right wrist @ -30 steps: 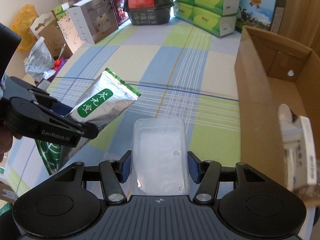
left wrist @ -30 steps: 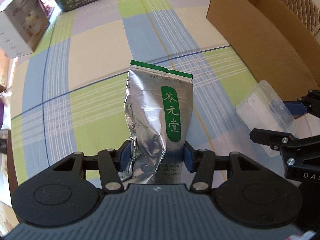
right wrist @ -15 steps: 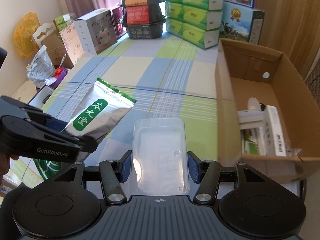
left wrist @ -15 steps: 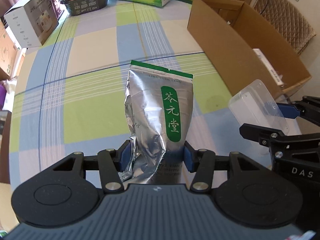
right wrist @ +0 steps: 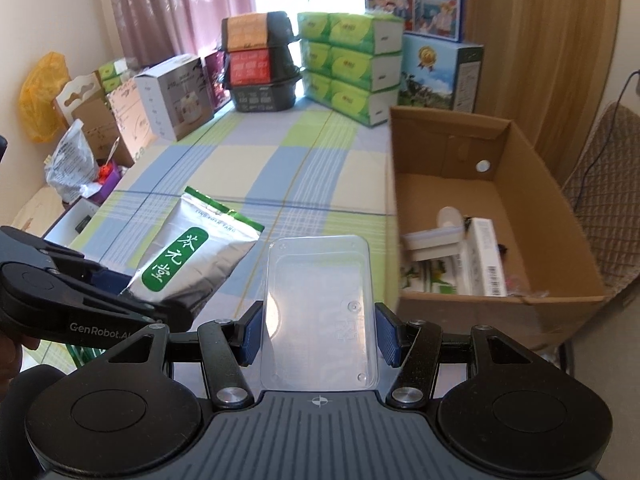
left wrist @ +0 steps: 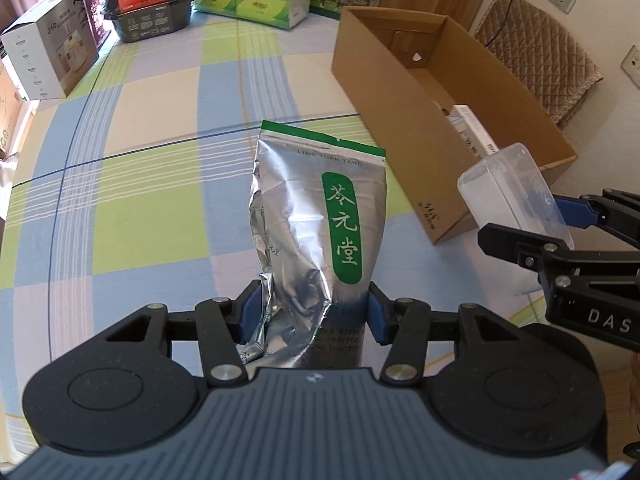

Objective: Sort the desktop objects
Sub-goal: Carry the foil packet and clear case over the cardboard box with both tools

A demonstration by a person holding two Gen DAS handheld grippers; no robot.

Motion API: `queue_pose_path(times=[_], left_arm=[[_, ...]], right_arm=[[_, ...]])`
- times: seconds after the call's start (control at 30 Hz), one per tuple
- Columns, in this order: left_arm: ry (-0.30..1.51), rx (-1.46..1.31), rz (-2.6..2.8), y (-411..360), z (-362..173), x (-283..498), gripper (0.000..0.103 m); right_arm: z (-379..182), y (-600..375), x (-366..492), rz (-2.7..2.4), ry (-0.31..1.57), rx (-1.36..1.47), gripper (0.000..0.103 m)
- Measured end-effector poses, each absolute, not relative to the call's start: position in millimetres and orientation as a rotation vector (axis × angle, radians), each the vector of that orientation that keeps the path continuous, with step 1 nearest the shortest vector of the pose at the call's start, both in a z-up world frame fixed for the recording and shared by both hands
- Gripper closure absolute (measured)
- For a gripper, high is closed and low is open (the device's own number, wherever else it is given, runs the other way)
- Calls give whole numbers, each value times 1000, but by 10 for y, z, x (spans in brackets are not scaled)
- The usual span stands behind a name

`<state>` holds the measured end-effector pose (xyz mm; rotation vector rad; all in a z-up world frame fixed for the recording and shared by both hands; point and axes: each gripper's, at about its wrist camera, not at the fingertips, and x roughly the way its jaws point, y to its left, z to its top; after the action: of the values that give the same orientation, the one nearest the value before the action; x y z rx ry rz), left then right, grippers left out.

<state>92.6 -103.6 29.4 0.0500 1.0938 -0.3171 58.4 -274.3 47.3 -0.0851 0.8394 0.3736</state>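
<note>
My left gripper (left wrist: pixel 314 314) is shut on the lower end of a silver foil tea pouch (left wrist: pixel 320 216) with a green label, held up above the checked tablecloth (left wrist: pixel 160 128). My right gripper (right wrist: pixel 319 332) is shut on a clear plastic box (right wrist: pixel 320 304), also lifted. In the right wrist view the tea pouch (right wrist: pixel 192 256) and the left gripper (right wrist: pixel 132 300) are at the left. In the left wrist view the clear plastic box (left wrist: pixel 512 192) and the right gripper (left wrist: pixel 560 236) are at the right, near the open cardboard box (left wrist: pixel 384 92).
The cardboard box (right wrist: pixel 532 184) at the right holds several packets and a white carton (right wrist: pixel 486 256). Green tissue packs (right wrist: pixel 352 64), black trays (right wrist: pixel 260 64) and a white carton (right wrist: pixel 172 96) line the far table edge. A padded chair (left wrist: pixel 536 52) stands beyond the box.
Both grippers have risen and pulled back with the pouch and the clear box still held; more of the cardboard box's inside and of the far room shows now.
</note>
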Motion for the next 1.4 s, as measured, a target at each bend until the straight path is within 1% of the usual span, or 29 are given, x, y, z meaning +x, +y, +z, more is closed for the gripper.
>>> queue_pose_path(times=[0.37, 0.73, 1.4], left_arm=[[1093, 14, -368, -1351, 407, 920, 56], [1096, -13, -421, -1750, 509, 970, 56], [1102, -32, -458, -2410, 598, 1107, 56]], right_arm=[[590, -3254, 550, 294, 811, -31, 49], [590, -3675, 580, 232, 812, -20, 49], [628, -4159, 781, 186, 801, -46, 49]])
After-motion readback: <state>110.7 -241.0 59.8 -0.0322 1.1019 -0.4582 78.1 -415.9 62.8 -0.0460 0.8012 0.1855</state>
